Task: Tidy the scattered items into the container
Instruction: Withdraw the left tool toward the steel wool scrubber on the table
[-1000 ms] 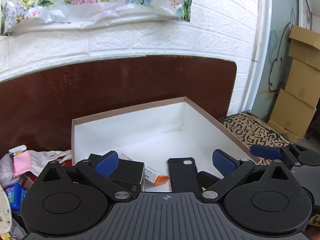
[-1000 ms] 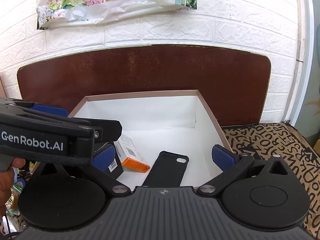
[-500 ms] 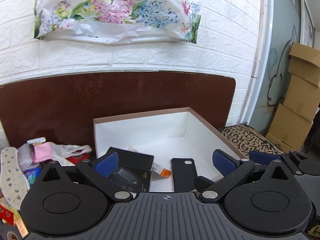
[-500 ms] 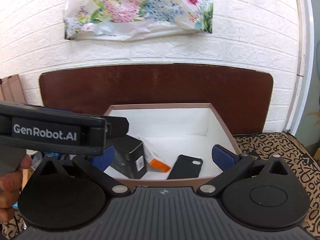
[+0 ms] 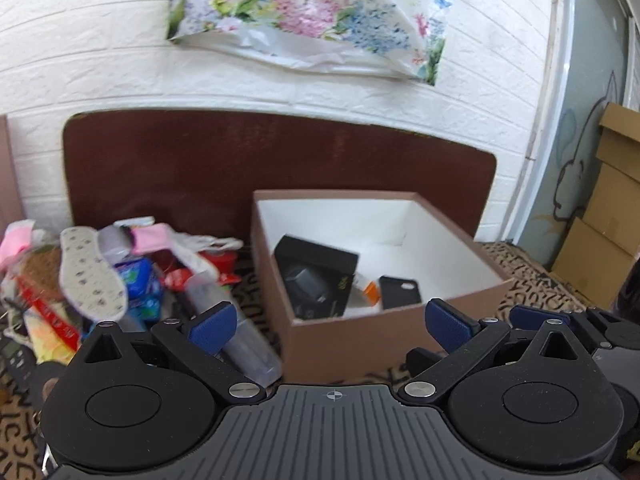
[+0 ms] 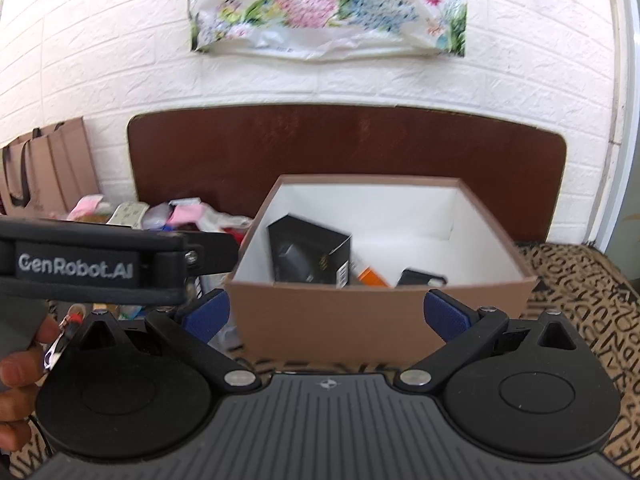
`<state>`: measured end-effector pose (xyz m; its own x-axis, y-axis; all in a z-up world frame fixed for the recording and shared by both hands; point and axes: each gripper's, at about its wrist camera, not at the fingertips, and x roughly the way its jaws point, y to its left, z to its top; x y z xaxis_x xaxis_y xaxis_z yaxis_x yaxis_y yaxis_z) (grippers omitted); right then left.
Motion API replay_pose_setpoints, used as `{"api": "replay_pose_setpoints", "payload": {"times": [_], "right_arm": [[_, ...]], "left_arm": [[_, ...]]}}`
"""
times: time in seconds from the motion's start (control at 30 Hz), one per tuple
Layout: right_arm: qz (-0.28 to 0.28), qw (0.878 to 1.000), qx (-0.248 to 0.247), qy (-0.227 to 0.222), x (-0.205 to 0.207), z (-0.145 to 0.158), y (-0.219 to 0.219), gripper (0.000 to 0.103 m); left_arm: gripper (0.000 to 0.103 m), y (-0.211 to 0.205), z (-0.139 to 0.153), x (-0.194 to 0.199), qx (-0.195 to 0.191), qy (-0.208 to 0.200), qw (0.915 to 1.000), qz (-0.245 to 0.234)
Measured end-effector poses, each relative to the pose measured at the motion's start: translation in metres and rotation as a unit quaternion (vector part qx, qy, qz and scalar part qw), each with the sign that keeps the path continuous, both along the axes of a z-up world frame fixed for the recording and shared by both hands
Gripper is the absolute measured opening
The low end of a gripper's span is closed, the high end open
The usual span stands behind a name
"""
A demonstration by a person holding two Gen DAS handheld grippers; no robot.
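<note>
A brown cardboard box (image 5: 360, 336) (image 6: 360, 320) with a white inside sits on the patterned surface. In it lie a black carton (image 5: 320, 280) (image 6: 310, 254), an orange-ended packet (image 5: 370, 290) (image 6: 370, 276) and a black phone case (image 5: 400, 290) (image 6: 422, 276). Left of the box is a heap of scattered items: a spotted insole (image 5: 90, 270), a blue packet (image 5: 138, 280), a pink cloth (image 5: 150, 238) and a clear tube (image 5: 236, 336). My left gripper (image 5: 332, 322) stands open and empty before the box's near wall. My right gripper (image 6: 328, 314) is open too, also empty.
A dark brown board (image 5: 240, 168) leans on the white brick wall behind the box. Stacked cardboard cartons (image 5: 608, 220) stand at the far right. Paper bags (image 6: 44, 168) stand at the left. A hand (image 6: 20, 368) holds the left gripper's body (image 6: 100, 268).
Both grippers have pulled back and up from over the box, so its near wall now shows. The left view has swung left and the heap has come into sight.
</note>
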<state>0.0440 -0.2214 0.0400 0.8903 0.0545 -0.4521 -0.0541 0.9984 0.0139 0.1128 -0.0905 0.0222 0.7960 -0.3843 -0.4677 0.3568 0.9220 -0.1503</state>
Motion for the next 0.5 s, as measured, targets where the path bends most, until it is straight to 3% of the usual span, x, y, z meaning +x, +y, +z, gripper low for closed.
{"api": "replay_pose_setpoints", "payload": {"times": [0.17, 0.5], "right_arm": [[0.007, 1.0, 0.008, 0.02, -0.005, -0.013, 0.013, 0.103], [0.014, 0.998, 0.022, 0.058, -0.014, -0.035, 0.03, 0.103]], "left_arm": [[0.103, 0.023, -0.017, -0.012, -0.008, 0.034, 0.9994, 0.008], [0.103, 0.054, -0.039, -0.033, -0.004, 0.051, 0.9985, 0.022]]}}
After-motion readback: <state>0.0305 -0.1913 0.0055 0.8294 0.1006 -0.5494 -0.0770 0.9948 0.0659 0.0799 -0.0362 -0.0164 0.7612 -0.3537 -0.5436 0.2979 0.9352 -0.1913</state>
